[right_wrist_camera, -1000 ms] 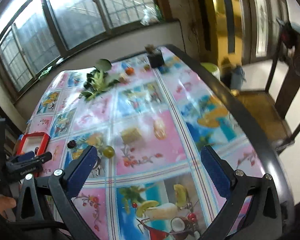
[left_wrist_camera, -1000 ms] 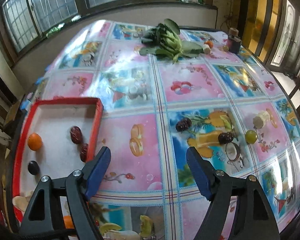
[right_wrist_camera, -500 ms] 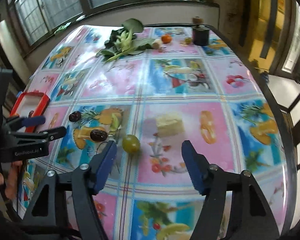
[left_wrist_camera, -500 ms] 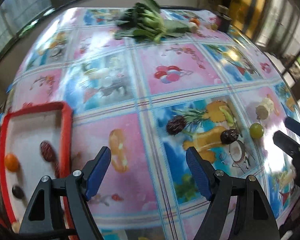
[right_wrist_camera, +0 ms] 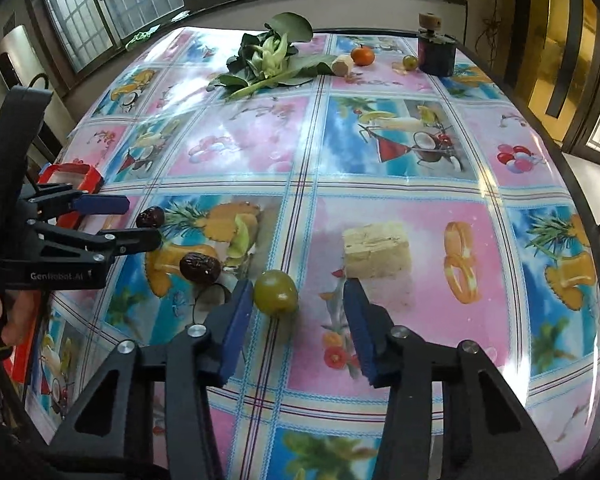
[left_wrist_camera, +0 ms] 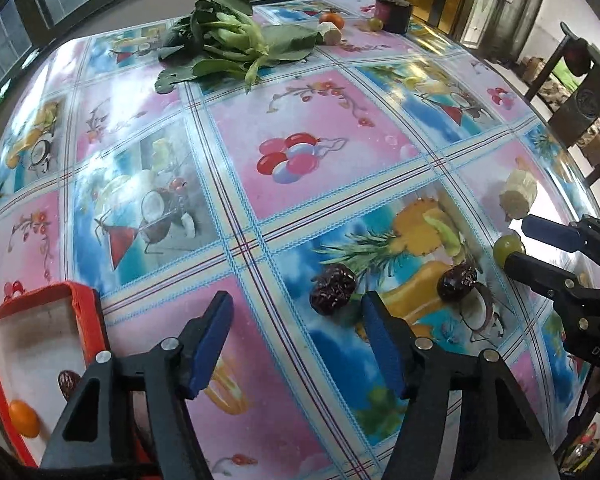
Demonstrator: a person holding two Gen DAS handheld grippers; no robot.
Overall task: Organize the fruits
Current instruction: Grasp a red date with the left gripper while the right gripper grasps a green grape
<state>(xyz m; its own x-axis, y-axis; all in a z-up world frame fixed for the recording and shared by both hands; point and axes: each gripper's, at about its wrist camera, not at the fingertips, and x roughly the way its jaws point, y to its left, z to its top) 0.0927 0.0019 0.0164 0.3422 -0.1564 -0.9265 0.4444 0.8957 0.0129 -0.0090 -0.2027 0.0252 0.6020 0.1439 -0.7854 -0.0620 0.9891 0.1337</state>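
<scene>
A green grape [right_wrist_camera: 275, 291] lies on the patterned tablecloth between the blue pads of my open right gripper [right_wrist_camera: 297, 298], close to the left pad. Two dark red dates [right_wrist_camera: 199, 268] [right_wrist_camera: 150, 216] lie to its left. In the left wrist view my open left gripper [left_wrist_camera: 297, 312] hovers just short of one date [left_wrist_camera: 332, 289]; the other date [left_wrist_camera: 456, 279] and the grape [left_wrist_camera: 508, 251] lie to the right. The red-rimmed white tray [left_wrist_camera: 39, 344] at lower left holds an orange fruit [left_wrist_camera: 23, 418] and a date [left_wrist_camera: 68, 382].
A pale sugarcane chunk [right_wrist_camera: 376, 249] lies right of the grape. Leafy greens [right_wrist_camera: 271, 60], an orange [right_wrist_camera: 362, 56], another grape [right_wrist_camera: 410, 62] and a dark jar [right_wrist_camera: 436, 54] sit at the far edge. A chair [left_wrist_camera: 580, 92] stands beyond the table's right side.
Both grippers have moved forward and down toward the table: the right now straddles the green grape, and the left has come up to the nearer date. Both stay open.
</scene>
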